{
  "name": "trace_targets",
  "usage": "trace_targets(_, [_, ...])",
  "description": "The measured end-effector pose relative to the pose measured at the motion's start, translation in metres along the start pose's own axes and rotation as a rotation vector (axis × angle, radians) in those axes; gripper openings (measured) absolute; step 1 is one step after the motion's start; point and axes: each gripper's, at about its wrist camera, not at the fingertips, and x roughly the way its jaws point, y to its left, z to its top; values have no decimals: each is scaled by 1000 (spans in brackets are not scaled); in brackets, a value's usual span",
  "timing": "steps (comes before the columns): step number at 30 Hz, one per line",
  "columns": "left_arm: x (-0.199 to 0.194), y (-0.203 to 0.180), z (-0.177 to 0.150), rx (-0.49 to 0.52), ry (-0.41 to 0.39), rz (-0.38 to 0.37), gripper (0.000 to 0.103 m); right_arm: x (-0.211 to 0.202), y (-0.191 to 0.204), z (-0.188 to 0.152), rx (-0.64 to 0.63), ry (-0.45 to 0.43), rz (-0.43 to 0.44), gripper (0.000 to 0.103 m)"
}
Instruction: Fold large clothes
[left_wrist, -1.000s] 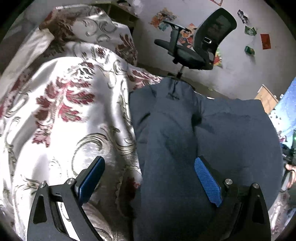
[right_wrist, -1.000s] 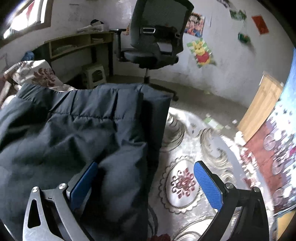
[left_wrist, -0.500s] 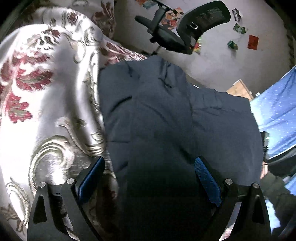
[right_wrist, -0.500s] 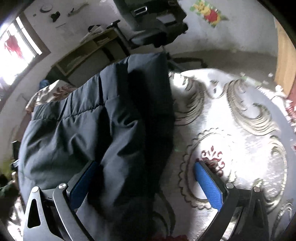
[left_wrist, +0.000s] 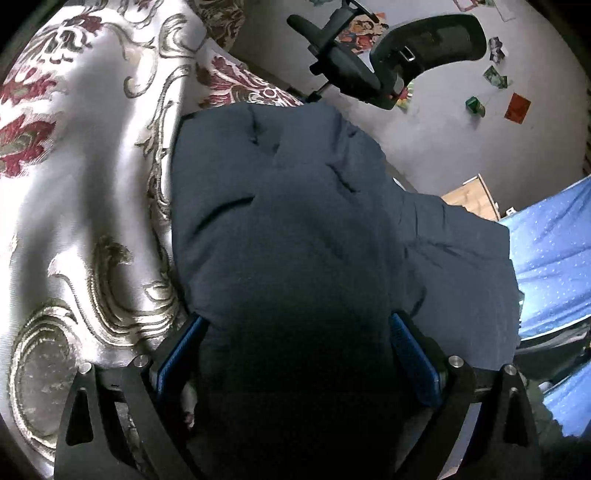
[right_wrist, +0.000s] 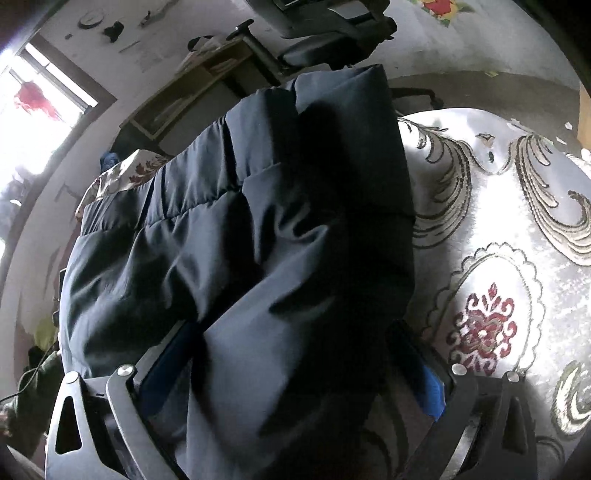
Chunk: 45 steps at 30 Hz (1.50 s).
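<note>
Your dark padded jacket (left_wrist: 295, 229) lies folded into a thick bundle on the patterned silver-and-red bedspread (left_wrist: 85, 206), its far end toward the black office chair (left_wrist: 406, 59) by the wall. Your left gripper (left_wrist: 295, 354) points steeply down at the near end of the bundle, jaws wide and just now closing in a little; the jacket's bulk fills the gap between the blue pads (left_wrist: 410, 358), and the fabric lies against both of them, though whether they press on it cannot be told. Your right gripper (right_wrist: 295, 365) straddles the other near corner of the jacket (right_wrist: 258, 240) the same way, jaws spread wide, padded cloth bulging between its pads (right_wrist: 428, 384) and hiding most of them; a firm pinch cannot be told here either. In the right view the bedspread (right_wrist: 498, 221) shows bare just beside the jacket's edge, with a wooden shelf (right_wrist: 192, 96) and a bright window (right_wrist: 33, 122) behind. Blue dotted fabric (left_wrist: 546, 251) sits at the edge of the left view, beside the jacket.
</note>
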Motion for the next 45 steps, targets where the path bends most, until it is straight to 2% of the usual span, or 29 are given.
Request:
trace_targets(2, [-3,-1,-2,4,-9,1,72,-1,3,-2,2,3,1,100])
trace_targets(4, [-8,0,-6,-15,-25,-4,62,-3,7,-3,9,6,16,85])
trace_targets(8, [-16,-13,-15,-4,-62,32,41,-10,15,-7,31,-10,20,65])
trace_targets(10, [-21,-25,-19,32,-79,57,32,-12,25,-8,16,-25,17,48])
trace_targets(11, [-22,-29,-23,47,-85,65,27,-15,29,-9,7,-33,16,44])
trace_targets(13, [-31,-40,-28,66,-104,78,21,-22,38,-11,-9,-54,15,27])
trace_targets(15, [-37,-50,-34,72,-125,82,18,-30,46,-13,-22,-74,20,21])
trace_targets(24, [-88,-115,-55,148,-226,11,13,-89,98,-11,-121,-197,75,16])
trace_targets(32, [-118,-145,-79,154,-238,-25,12,-133,125,-35,-181,-257,98,15])
trace_targets(38, [-112,-140,-94,161,-206,12,12,-125,126,-50,-182,-221,70,15])
trace_targets(41, [-90,-124,-95,117,-173,38,12,-112,117,-60,-167,-191,22,15])
trace_targets(45, [-76,-102,-92,67,-172,66,13,-90,96,-64,-85,-183,-22,16])
